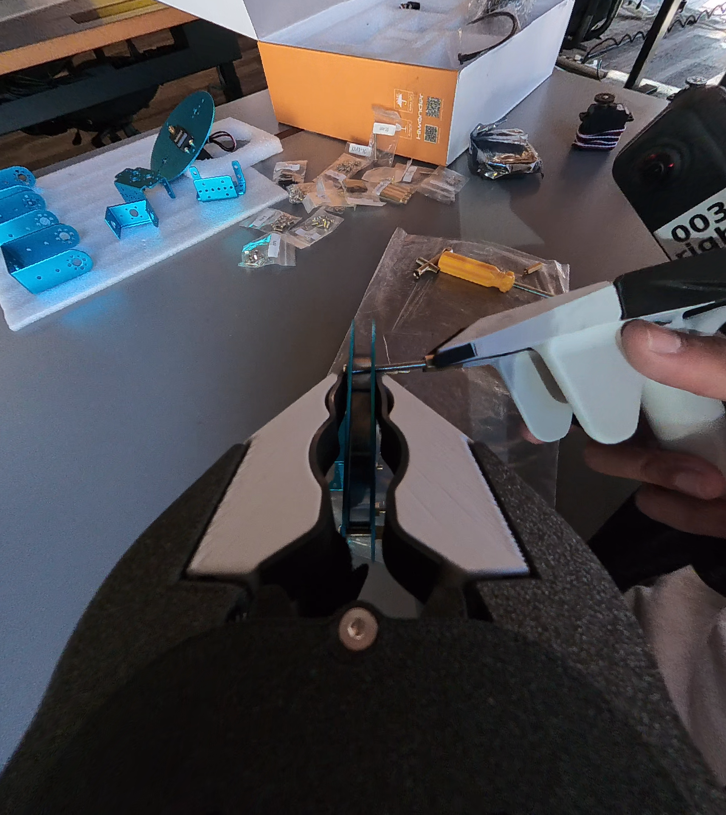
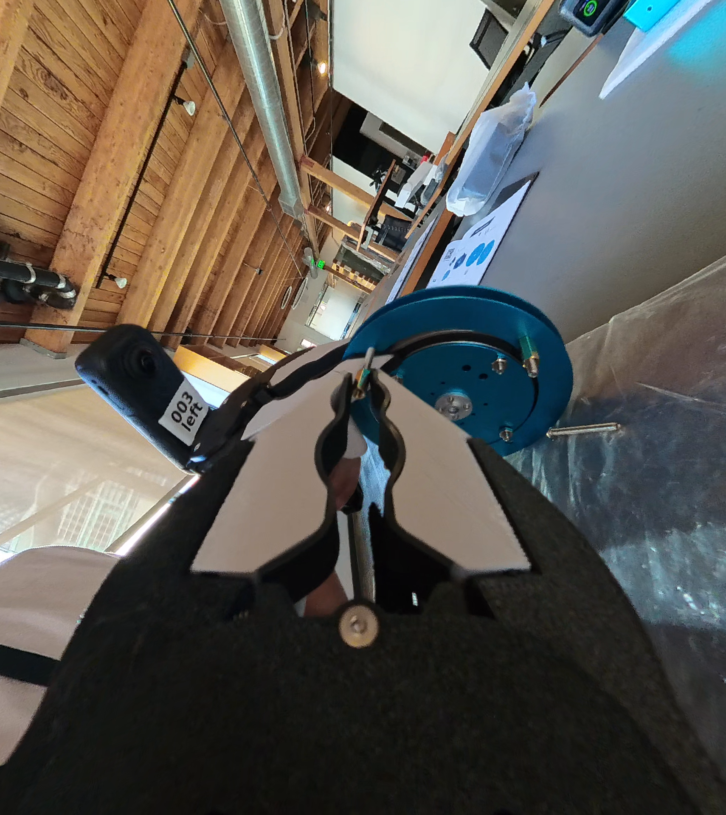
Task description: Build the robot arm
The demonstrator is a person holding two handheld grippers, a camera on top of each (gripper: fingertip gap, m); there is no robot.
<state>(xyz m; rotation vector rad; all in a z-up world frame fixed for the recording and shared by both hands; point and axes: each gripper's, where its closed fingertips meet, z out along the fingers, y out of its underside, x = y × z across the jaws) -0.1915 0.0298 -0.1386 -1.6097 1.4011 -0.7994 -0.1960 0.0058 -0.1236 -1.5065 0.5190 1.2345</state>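
Observation:
My left gripper [image 1: 361, 380] is shut on a blue double-disc assembly [image 1: 363, 441] and holds it edge-on above the grey table [image 1: 176, 397]. In the right wrist view the assembly [image 2: 476, 366] shows its face, with brass standoffs between its two round plates. My right gripper [image 2: 362, 380] is shut on a small brass standoff [image 2: 363, 383] and presses it against the disc's rim. In the left wrist view the right gripper [image 1: 429, 364] comes in from the right, its thin piece touching the top of the disc. The left gripper's fingers [image 2: 312, 359] show behind the disc.
A clear plastic sheet [image 1: 440, 308] carries a yellow screwdriver [image 1: 476, 271] and a loose standoff [image 2: 586, 430]. Bags of screws [image 1: 352, 185] lie before an orange and white box [image 1: 374, 88]. A white foam sheet [image 1: 140, 260] bears several blue brackets [image 1: 43, 238]. A black servo [image 1: 604, 123] stands at the far right. Left and right tips are no more than a few centimetres apart.

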